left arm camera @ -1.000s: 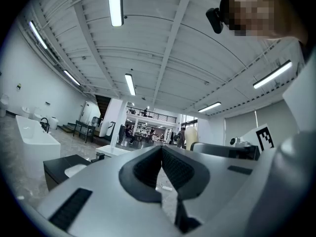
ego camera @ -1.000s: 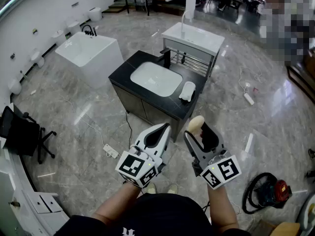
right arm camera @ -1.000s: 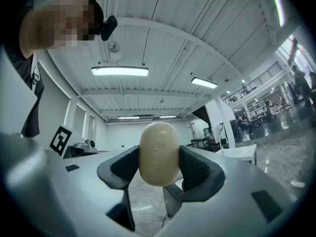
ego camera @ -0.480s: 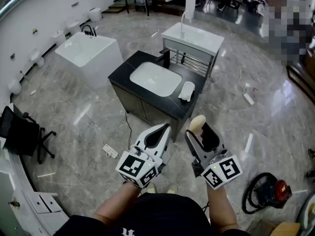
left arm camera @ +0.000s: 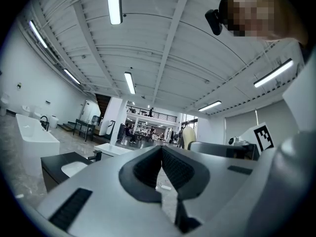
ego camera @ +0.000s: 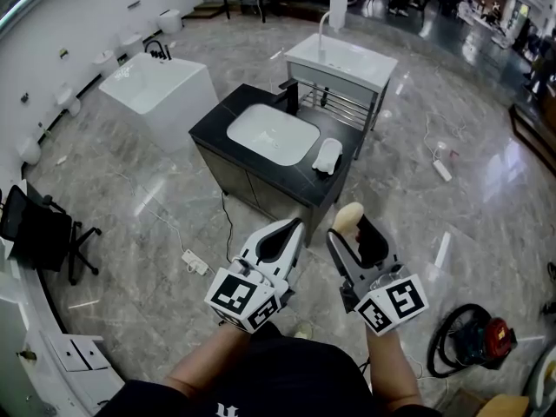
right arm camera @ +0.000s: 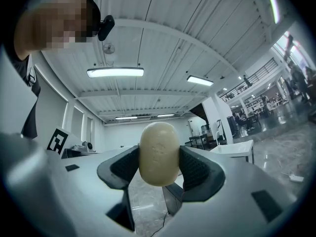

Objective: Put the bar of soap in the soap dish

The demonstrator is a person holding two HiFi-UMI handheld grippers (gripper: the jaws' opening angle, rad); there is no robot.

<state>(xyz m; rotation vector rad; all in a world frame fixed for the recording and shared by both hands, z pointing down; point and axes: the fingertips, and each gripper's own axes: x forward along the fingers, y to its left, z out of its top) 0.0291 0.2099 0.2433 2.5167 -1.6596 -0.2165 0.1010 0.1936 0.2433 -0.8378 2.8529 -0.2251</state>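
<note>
1. Right tool (ego camera: pixel 349 232) clamps the bar of soap (right arm camera: pixel 159 153) across its middle; left tool (left arm camera: pixel 162 156) closed, empty.
2. Soap well apart from soap dish (ego camera: pixel 328 156), nearer the person.
3. Likely light, hard, slippery: grip mid-body, firmly.

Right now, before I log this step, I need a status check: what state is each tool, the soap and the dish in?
left tool: shut, nothing between its jaws.
right tool: shut on the bar of soap.
bar of soap: clamped, held in the air away from the counter.
soap dish: on the black counter beside the basin, bar not yet in it.
</note>
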